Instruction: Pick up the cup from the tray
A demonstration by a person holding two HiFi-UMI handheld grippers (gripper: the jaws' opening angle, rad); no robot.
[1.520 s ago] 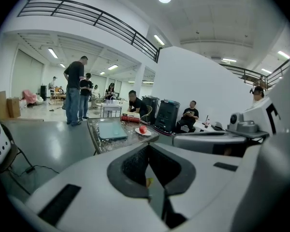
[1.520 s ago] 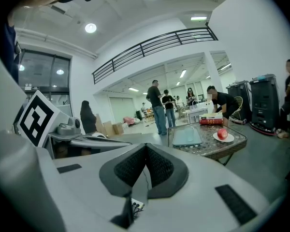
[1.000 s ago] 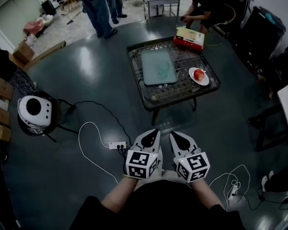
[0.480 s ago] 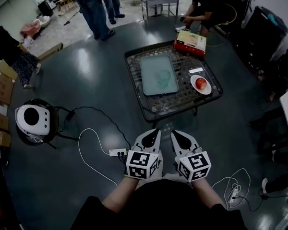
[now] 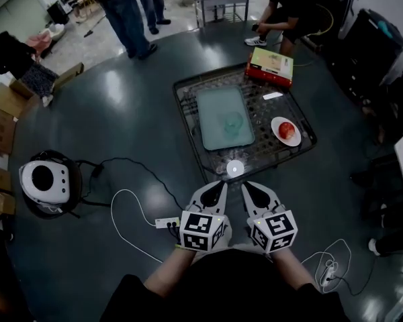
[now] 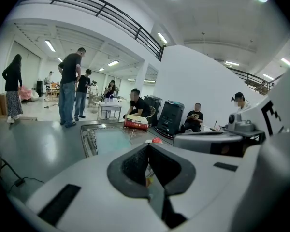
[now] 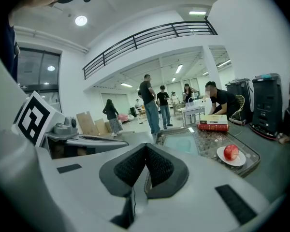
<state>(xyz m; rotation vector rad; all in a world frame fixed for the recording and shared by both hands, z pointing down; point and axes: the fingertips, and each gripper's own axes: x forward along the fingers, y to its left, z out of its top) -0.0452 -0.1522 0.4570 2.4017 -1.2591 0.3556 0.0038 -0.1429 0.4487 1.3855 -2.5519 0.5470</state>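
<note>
In the lower middle of the head view, the left gripper (image 5: 217,188) has its jaws pressed together with nothing between them, and its own view shows the same closed pads (image 6: 147,148). It points up the frame toward the near edge of the low table (image 5: 188,106), well short of it.

The cup (image 5: 232,121) is clear and faint. It stands on the pale green tray (image 5: 211,106) at the centre of the frame, in the tray's right half, and seems upright, though it is too faint to be sure. It lies almost straight up the frame from the gap between the two grippers, well apart from both, so neither hand looks clearly nearer.

Just right of that line, the right gripper (image 5: 247,188) also has its jaws closed on nothing. In its own view the tray (image 7: 181,144) sits ahead and slightly right of the tips. Either gripper would have to open before reaching over the table edge. Further right, a plate (image 5: 290,138) with an apple (image 5: 285,129) sits beside the tray.
</note>
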